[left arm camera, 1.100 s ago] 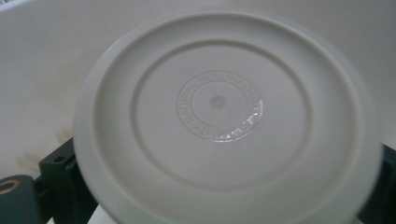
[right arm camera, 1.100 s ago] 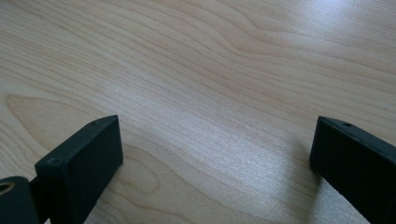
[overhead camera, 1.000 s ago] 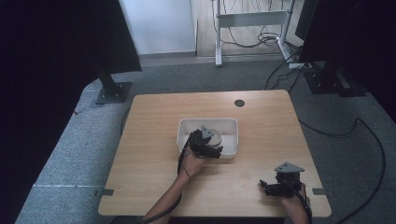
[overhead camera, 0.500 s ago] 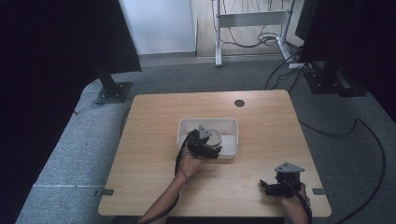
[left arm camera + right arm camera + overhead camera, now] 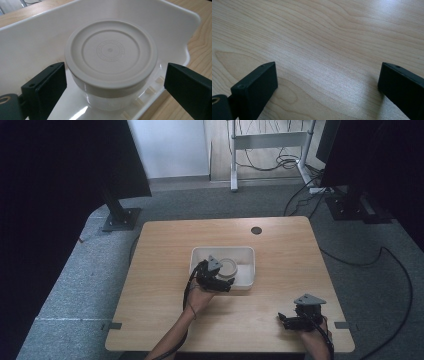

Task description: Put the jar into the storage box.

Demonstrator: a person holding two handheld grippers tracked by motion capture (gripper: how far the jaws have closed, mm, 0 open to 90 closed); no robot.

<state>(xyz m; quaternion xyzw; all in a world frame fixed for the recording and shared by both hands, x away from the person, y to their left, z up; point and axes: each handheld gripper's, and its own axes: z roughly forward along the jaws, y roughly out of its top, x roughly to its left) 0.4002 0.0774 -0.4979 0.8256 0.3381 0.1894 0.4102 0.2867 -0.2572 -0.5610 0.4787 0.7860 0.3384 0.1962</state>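
Surface (image 5: 165,270): light wood, with a round dark hole (image 5: 256,230) near its far edge, beyond the tray

Tray (image 5: 247,265): white, rectangular, shallow-walled, lying about mid-surface; taken as landmark for all entries below

Jar (image 5: 229,267): pale, round, with a cream lid (image 5: 110,51) bearing concentric rings; stands upright inside the tray, toward its left half

Left tongs (image 5: 224,283): at the tray's near-left edge, reaching over the rim toward the jar; in the left gripper view (image 5: 110,85) the jaws are spread wide, one either side of the jar, neither touching it, gripping nothing

Right tongs (image 5: 287,320): well to the near-right of the tray, by the surface's near edge, low over bare wood; in the right gripper view (image 5: 324,87) the jaws stand wide apart, holding nothing

Floor (image 5: 75,285): grey carpet around the surface, cables (image 5: 390,265) to the right of the tray's side
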